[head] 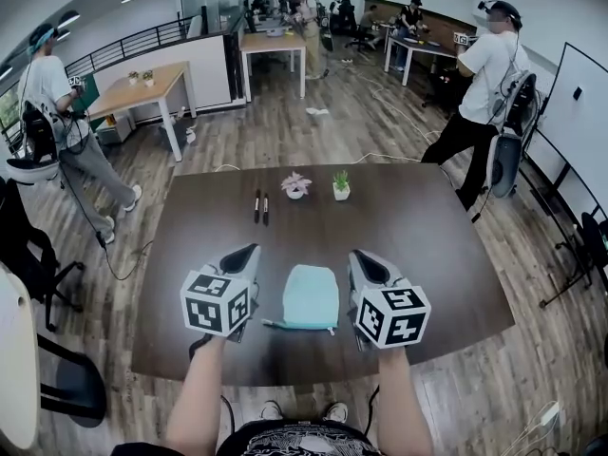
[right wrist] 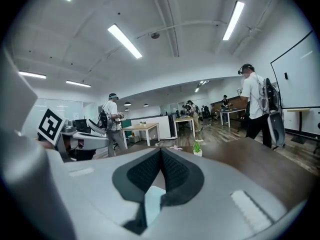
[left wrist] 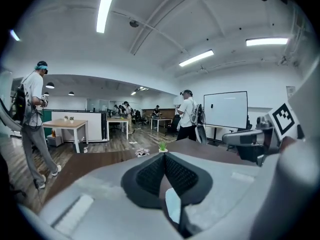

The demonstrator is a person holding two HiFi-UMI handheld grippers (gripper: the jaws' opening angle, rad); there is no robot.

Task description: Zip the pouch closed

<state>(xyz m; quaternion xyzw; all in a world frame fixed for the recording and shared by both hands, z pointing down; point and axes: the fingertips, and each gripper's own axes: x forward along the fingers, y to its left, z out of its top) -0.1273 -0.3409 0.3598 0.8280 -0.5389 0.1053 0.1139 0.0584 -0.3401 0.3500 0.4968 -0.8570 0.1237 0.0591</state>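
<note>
currently both tongs are held closed with nothing gripped. the left tongs [head: 245,255] and the right tongs [head: 363,259] are held above the table [head: 427,255], and the teal pouch [head: 312,297] is seen lying flat between them.

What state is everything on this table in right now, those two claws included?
Left claw: shut, empty.
Right claw: shut, empty.
Flat teal fabric pouch: lying on the dark brown table, not held.
Two black pens: lying side by side.
Pink-flowered potted plant: upright.
Green potted plant: upright.
</note>
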